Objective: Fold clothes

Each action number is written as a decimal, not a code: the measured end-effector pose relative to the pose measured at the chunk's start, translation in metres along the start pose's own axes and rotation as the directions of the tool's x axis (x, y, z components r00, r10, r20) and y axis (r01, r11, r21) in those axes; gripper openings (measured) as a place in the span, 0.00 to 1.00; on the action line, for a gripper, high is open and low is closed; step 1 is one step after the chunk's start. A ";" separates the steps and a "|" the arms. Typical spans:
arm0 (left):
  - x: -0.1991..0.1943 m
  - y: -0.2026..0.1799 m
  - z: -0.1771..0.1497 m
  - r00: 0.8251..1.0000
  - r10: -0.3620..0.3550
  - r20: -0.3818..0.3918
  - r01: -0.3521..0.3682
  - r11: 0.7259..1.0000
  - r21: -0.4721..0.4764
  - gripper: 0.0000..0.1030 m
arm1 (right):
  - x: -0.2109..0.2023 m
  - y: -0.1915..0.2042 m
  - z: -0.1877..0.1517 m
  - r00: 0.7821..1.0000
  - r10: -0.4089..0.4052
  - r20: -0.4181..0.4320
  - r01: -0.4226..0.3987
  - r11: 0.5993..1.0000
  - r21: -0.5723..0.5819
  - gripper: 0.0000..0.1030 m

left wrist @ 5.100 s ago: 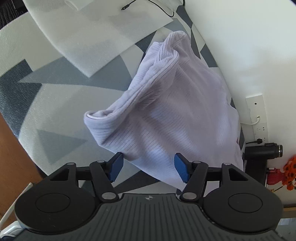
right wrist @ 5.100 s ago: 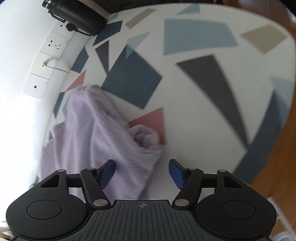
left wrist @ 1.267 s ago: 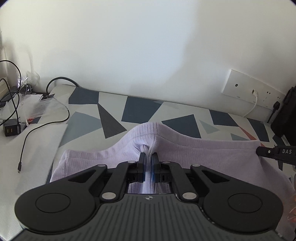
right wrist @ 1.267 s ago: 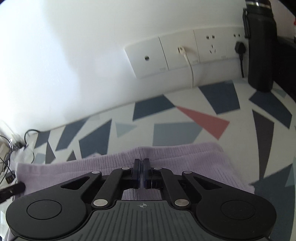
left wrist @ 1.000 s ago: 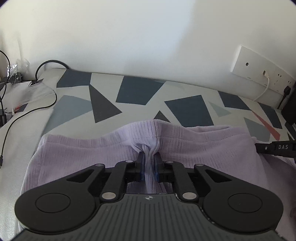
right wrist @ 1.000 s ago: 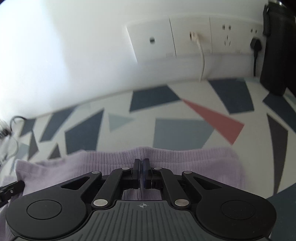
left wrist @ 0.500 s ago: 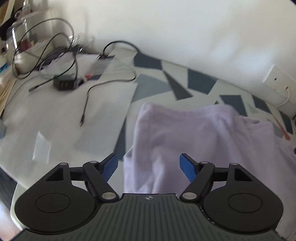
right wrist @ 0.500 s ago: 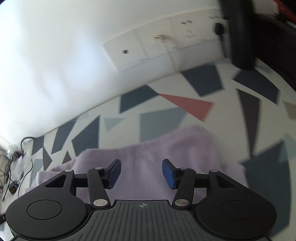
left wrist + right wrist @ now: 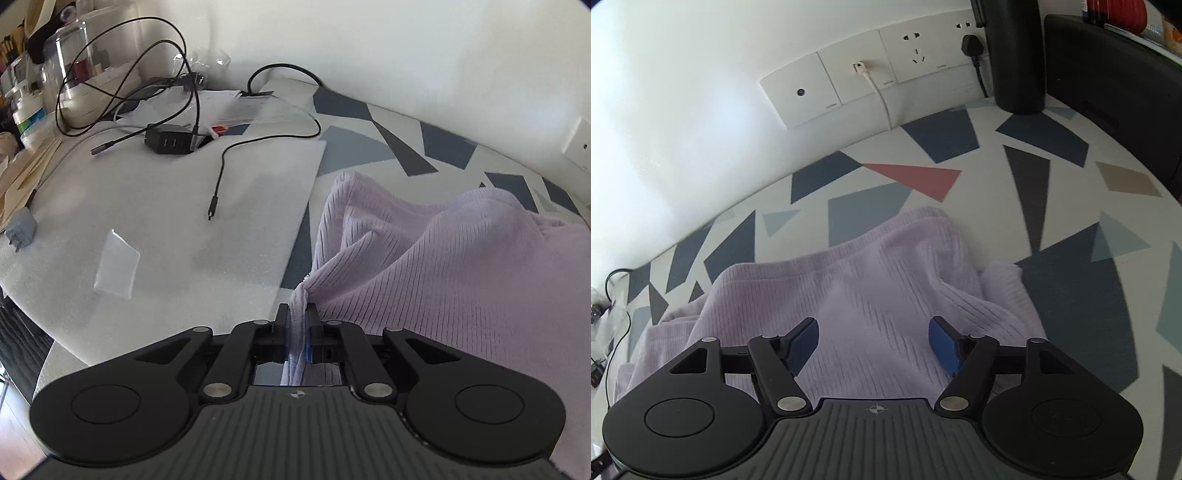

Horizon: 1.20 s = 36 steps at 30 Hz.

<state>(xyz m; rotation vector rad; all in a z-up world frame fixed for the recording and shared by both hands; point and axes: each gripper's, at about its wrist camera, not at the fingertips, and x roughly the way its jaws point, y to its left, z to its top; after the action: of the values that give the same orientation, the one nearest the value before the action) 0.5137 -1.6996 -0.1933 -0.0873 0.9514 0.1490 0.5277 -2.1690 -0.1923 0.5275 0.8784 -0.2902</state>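
Note:
A lilac ribbed garment (image 9: 461, 266) lies rumpled on the patterned table (image 9: 1052, 184). My left gripper (image 9: 297, 310) is at the garment's near left edge. Its jaws are closing, and a pinch of the lilac cloth is squeezed between the pads and pulled into a small peak. My right gripper (image 9: 873, 339) hovers over the right part of the garment (image 9: 871, 280). Its jaws are opening, the blue pads (image 9: 943, 343) stand wide apart, and nothing is gripped between them; cloth only lies beneath.
A white foam sheet (image 9: 166, 206) lies left of the garment with black cables (image 9: 218, 177), a charger block (image 9: 170, 138) and a small plastic bag (image 9: 116, 264). Jars (image 9: 70, 74) stand far left. Wall sockets (image 9: 857, 85), a black cylinder (image 9: 1015, 55) and a black box (image 9: 1108, 85) border the table.
Both grippers let go of the garment's far edge. The left one swung left, opened, then closed on the near left edge. The right one opened wider and pulled back over the cloth.

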 end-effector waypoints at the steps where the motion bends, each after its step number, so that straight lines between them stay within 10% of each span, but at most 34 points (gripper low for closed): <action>1: 0.000 -0.005 0.001 1.000 0.029 -0.010 -0.029 0.999 0.030 0.17 | 0.002 0.002 -0.001 1.000 -0.005 0.001 0.005 1.000 -0.003 0.63; 5: -0.009 -0.011 0.008 0.997 0.076 -0.012 -0.075 0.994 0.075 0.89 | -0.002 -0.001 0.000 0.999 -0.029 0.024 0.029 1.000 -0.003 0.68; 6: -0.012 -0.007 0.010 0.999 0.045 -0.009 -0.044 0.997 0.059 0.93 | -0.005 -0.005 0.001 0.999 -0.038 0.038 0.037 0.999 0.005 0.72; 11: -0.006 -0.004 0.007 0.987 -0.111 -0.117 0.114 0.993 0.018 0.94 | -0.019 -0.026 0.001 0.990 -0.115 0.086 0.113 0.993 0.026 0.97; 22: 0.018 -0.017 -0.003 0.979 -0.103 -0.179 0.118 0.990 0.078 1.00 | 0.008 -0.055 -0.013 0.989 -0.136 -0.060 0.135 0.990 -0.027 0.99; 36: 0.019 0.017 -0.011 0.961 -0.223 -0.162 0.210 0.973 -0.097 1.00 | 0.016 -0.055 -0.021 0.993 -0.109 -0.034 0.110 0.994 0.025 0.99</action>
<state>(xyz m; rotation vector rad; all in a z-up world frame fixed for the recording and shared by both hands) 0.5130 -1.6825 -0.2153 -0.2807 1.1011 -0.0244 0.4996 -2.2038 -0.2330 0.5107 0.9377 -0.3947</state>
